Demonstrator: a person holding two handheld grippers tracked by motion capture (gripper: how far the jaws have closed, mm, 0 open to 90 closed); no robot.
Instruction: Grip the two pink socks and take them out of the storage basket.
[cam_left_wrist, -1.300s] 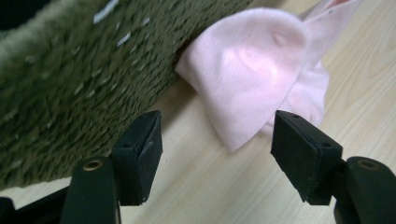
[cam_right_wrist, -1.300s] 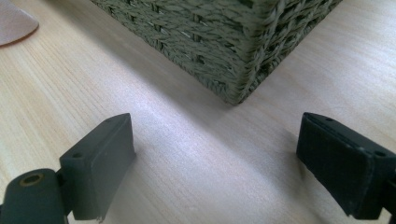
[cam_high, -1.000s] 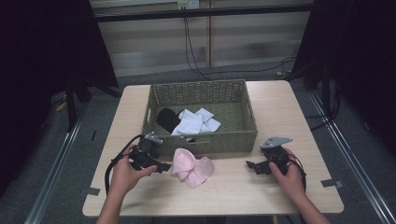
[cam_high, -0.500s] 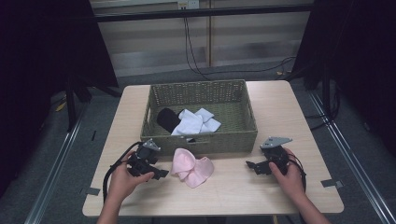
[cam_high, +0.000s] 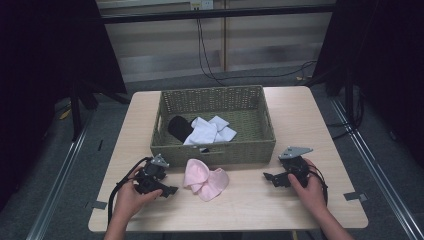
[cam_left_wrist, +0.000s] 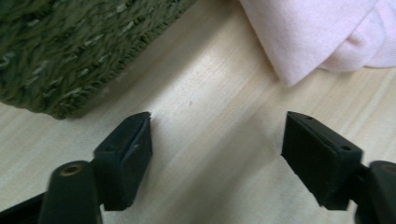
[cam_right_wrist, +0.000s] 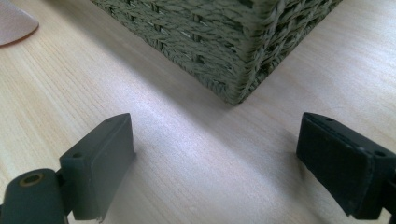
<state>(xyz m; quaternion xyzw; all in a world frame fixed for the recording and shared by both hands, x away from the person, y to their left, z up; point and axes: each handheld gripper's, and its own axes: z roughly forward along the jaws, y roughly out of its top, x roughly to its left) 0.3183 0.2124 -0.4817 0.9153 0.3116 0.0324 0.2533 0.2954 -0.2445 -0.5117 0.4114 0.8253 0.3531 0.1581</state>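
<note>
My left gripper (cam_high: 167, 190) sits low over the pale wooden counter (cam_high: 300, 115), jaws apart and just been opening, nothing between them. The soft pink folded cloth (cam_high: 205, 179) lies just beside it, in front of the green woven basket (cam_high: 218, 151), its long axis slanting from near the basket wall toward the counter's near edge. My right gripper (cam_high: 268, 178) rests on bare wood well apart from the cloth, jaws also spread and empty, facing the basket's corner. Bare wood lies between cloth and right gripper.
</note>
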